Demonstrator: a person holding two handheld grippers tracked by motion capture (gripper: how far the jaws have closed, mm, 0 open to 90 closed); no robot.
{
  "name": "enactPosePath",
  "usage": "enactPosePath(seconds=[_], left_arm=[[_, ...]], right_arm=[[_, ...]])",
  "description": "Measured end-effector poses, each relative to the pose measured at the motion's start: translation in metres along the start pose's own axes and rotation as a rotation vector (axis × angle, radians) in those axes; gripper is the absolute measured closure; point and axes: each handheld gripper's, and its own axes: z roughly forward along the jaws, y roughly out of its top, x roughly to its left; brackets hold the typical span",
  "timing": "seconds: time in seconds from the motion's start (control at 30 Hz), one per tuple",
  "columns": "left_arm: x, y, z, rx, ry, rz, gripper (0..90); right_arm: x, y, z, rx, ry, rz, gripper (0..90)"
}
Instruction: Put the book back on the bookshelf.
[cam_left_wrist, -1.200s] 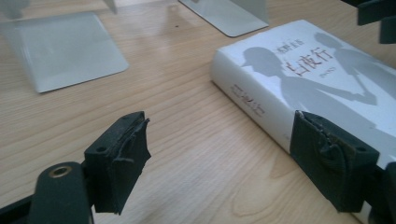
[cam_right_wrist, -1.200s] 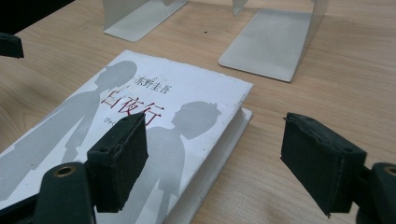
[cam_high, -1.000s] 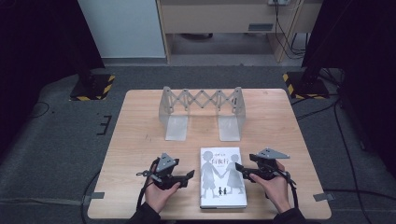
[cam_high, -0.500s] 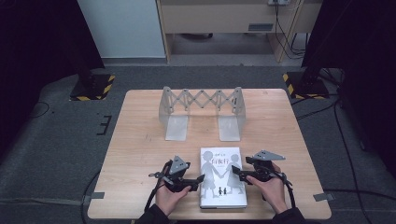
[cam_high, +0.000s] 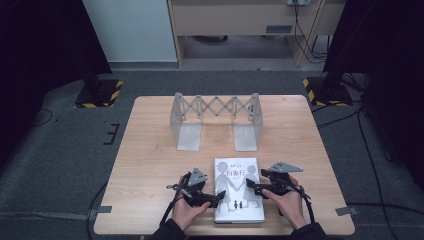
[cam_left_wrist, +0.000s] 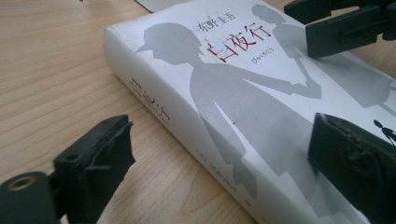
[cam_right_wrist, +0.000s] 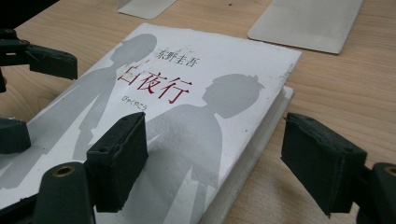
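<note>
Here the book (cam_high: 239, 190) lies flat at the near edge of the bench (cam_high: 150, 150), long axis running away from the person. The left tongs (cam_high: 216, 196) straddle its spine edge, having just opened wide; the right tongs (cam_high: 251, 187) gape over its page edge, equally near. Farther off stands the folding rack (cam_high: 216, 117).

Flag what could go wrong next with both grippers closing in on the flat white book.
1. The book lies flat; the left gripper straddles its spine edge with jaws that have just been opening, so closing might shove it sideways rather than grip it.
2. The right gripper, open over the page edge, may pinch only the cover.
3. Both grippers sit close over the cover and could collide.
</note>
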Motion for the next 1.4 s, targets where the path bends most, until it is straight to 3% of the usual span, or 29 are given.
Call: enactPosePath(seconds=[0.33, 0.63, 0.9, 1.4], left_arm=[[-0.005, 0.0, 0.005, -0.024, -0.01, 0.035, 2.9], [-0.005, -0.001, 0.009, -0.018, -0.045, -0.013, 3.9], [-0.006, 0.0, 0.009, -0.022, -0.037, 0.017, 3.1], [-0.003, 0.001, 0.007, -0.032, -0.066, -0.005, 3.6]], right_arm=[[0.001, -0.001, 0.003, -0.01, 0.01, 0.015, 22.5], [0.003, -0.003, 0.008, -0.017, 0.036, 0.037, 22.0], [0.003, -0.004, 0.011, -0.031, 0.048, 0.051, 21.6], [0.007, 0.004, 0.003, -0.075, 0.045, 0.046, 23.8]])
